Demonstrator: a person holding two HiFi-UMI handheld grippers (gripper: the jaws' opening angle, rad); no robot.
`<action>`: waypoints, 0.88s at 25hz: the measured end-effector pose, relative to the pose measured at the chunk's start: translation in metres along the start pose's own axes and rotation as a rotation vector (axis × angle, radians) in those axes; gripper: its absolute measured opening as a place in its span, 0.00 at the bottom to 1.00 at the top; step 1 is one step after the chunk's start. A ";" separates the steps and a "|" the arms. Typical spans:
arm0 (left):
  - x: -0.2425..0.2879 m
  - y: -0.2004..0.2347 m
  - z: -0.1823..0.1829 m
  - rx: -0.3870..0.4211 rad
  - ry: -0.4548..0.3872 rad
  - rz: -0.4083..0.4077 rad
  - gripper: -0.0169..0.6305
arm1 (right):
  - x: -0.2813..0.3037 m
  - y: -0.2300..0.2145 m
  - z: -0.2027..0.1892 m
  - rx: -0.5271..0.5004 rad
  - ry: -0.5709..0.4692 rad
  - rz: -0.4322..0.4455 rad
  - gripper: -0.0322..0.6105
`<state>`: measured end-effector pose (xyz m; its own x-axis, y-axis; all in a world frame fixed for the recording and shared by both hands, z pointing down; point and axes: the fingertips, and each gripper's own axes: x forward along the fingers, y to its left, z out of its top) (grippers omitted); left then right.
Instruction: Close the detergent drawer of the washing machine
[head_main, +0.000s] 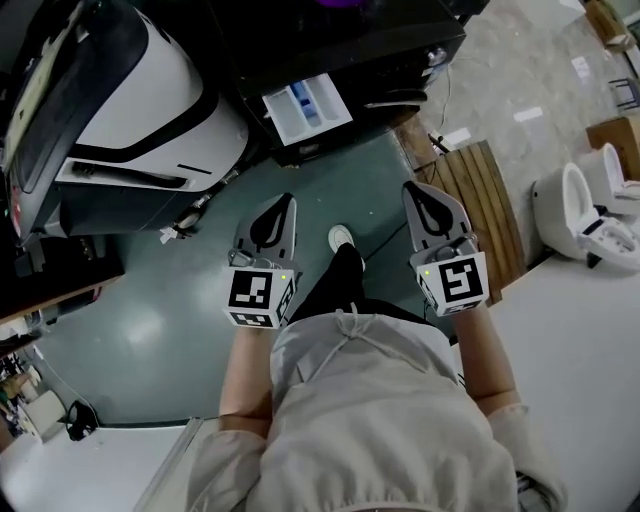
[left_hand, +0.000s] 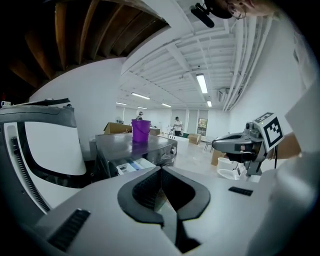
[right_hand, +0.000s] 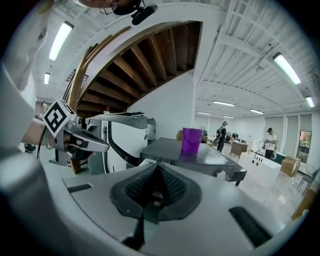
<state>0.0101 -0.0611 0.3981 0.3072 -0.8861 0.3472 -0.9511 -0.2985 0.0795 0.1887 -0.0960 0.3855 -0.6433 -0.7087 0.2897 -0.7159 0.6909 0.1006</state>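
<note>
Head view: detergent drawer (head_main: 305, 110) juts open from washing machine (head_main: 350, 45).
Left tool (head_main: 288, 203) and right tool (head_main: 411, 190), both clenched empty, hover well short.

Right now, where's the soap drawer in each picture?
Head view: soap drawer, upper middle, pulled out.
Left gripper view: soap drawer left of centre, just above the jaws.
Right gripper view: not clearly in it, behind the jaws.
Shared landmark: the dark washing machine under the purple bucket.
</note>
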 end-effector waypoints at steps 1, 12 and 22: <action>0.010 0.008 -0.003 -0.007 0.008 0.014 0.06 | 0.012 -0.002 0.000 0.006 0.012 0.016 0.06; 0.085 0.063 -0.081 -0.190 0.141 0.094 0.06 | 0.121 -0.009 -0.043 -0.008 0.128 0.173 0.06; 0.123 0.090 -0.112 -0.297 0.170 0.179 0.06 | 0.169 -0.009 -0.065 0.019 0.245 0.217 0.06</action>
<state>-0.0415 -0.1573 0.5531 0.1493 -0.8359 0.5283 -0.9649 -0.0065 0.2624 0.1038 -0.2129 0.4959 -0.6985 -0.4883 0.5231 -0.5760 0.8174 -0.0059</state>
